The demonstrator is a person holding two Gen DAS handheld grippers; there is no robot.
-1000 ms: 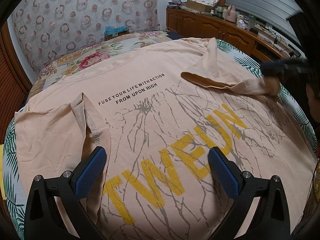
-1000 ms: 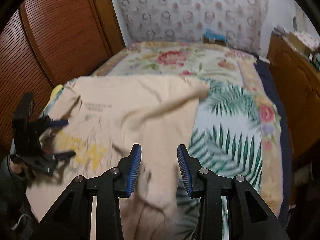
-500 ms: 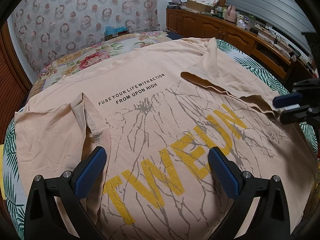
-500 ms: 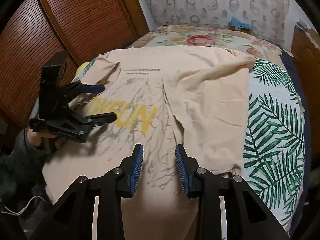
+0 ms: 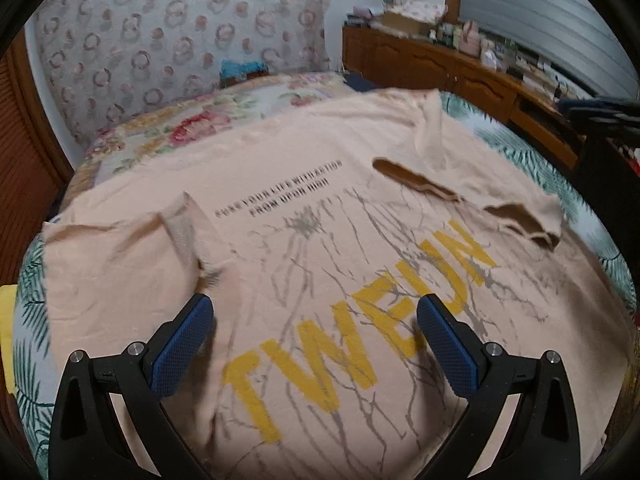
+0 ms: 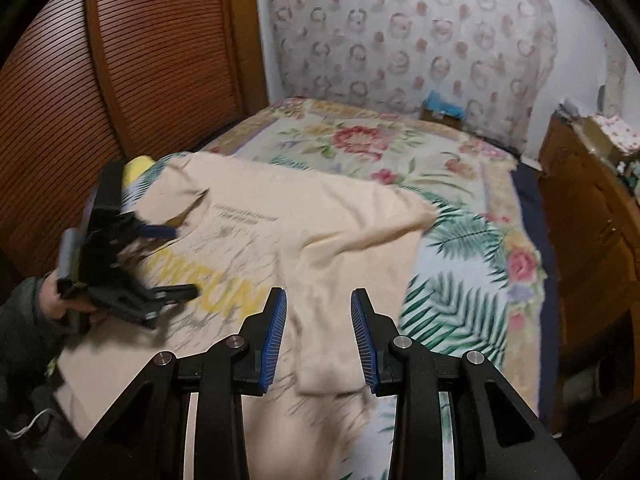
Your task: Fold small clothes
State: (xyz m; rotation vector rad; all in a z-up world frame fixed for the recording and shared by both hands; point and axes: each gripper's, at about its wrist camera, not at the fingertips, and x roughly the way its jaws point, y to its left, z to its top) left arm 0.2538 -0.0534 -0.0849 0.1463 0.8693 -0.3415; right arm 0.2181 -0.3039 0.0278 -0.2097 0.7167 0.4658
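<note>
A peach T-shirt (image 5: 320, 232) with yellow "TWEUN" lettering lies spread on the bed, both sleeves folded inward over the body. It also shows in the right wrist view (image 6: 320, 232). My left gripper (image 5: 312, 316) is wide open and empty, low over the shirt near its left folded sleeve (image 5: 192, 232). It shows in the right wrist view (image 6: 168, 264) at the shirt's left side. My right gripper (image 6: 318, 320) is open and empty above the folded right sleeve (image 6: 332, 364). It shows blurred at the right edge of the left wrist view (image 5: 600, 112).
The bed (image 6: 460, 248) has a floral and palm-leaf cover. A wooden slatted wardrobe (image 6: 100, 80) stands on the left, a low wooden cabinet (image 5: 460, 72) with clutter on the right. A patterned curtain (image 5: 180, 32) hangs behind the bed.
My right gripper has let go of the right sleeve, which now lies folded on the shirt, and has pulled back and up. My left gripper has shifted slightly forward over the shirt.
</note>
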